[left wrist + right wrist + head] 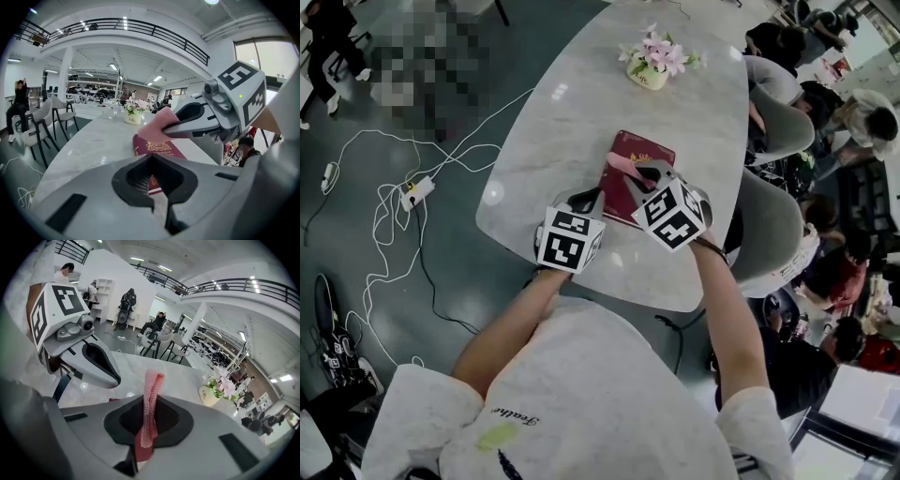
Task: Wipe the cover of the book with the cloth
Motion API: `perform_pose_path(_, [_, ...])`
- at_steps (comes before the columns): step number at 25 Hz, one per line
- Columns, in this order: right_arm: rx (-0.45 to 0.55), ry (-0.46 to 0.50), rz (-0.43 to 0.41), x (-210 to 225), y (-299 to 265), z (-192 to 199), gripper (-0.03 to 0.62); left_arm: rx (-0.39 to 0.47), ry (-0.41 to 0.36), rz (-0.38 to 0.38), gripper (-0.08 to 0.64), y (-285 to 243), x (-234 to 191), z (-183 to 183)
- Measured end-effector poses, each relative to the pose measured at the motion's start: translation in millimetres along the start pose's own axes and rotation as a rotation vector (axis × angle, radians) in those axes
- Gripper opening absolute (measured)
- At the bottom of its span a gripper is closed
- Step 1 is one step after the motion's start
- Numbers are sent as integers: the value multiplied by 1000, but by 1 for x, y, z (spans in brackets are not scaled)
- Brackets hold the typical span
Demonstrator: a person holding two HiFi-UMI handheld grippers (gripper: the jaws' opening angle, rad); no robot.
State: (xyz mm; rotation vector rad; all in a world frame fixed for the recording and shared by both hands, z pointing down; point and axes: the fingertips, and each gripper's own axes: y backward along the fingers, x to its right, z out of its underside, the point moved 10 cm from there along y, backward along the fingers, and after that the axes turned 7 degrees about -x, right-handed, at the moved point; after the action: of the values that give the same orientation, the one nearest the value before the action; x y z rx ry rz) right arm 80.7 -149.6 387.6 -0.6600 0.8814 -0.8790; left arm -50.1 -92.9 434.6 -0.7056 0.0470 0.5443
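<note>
A dark red book (642, 150) with gold print lies on the white marble table (572, 122). My right gripper (645, 173) hovers over its near half, shut on a pink cloth (622, 162) that hangs from the jaw tips above the cover. In the right gripper view the cloth (153, 380) stands pinched upright in my right gripper (149, 408). My left gripper (584, 202) sits at the book's near left corner. In the left gripper view the book (157, 149) has its corner and page edges inside the shut jaws of my left gripper (152, 161), and the cloth (157, 124) hangs just above.
A small pot of pink flowers (652, 66) stands at the table's far end, beyond the book. Grey chairs (769, 234) and seated people line the right side. A power strip with white cables (412, 190) lies on the floor to the left.
</note>
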Motion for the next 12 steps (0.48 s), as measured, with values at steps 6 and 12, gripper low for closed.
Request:
perform_pose_path(6, [-22, 23, 17, 18, -8, -11, 21, -4, -7, 15, 6, -6, -12, -8])
perform_pose_path(12, [-70, 55, 24, 37, -26, -19, 21, -8, 1, 29, 6, -12, -25, -13])
